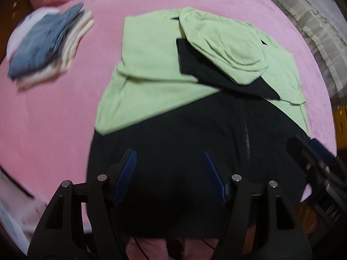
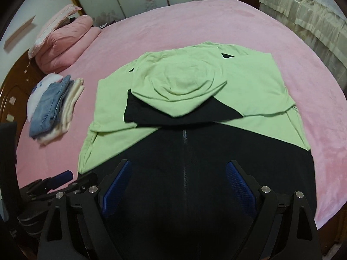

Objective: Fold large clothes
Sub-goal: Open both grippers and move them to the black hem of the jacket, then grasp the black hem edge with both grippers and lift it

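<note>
We hold both the left gripper and right gripper with jaws wide, empty, above the hooded jacket; bare pink bed surrounds its edges.

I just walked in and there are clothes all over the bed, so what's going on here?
A person is folding laundry on the pink bed with a handheld gripper in each hand. A green and black hooded jacket lies spread out zipper up, its sleeves folded in and the hood flopped down over the chest. The left gripper and right gripper both hang open above the black lower part, holding nothing. A stack of folded clothes sits off to the left near a pink quilt.
</note>
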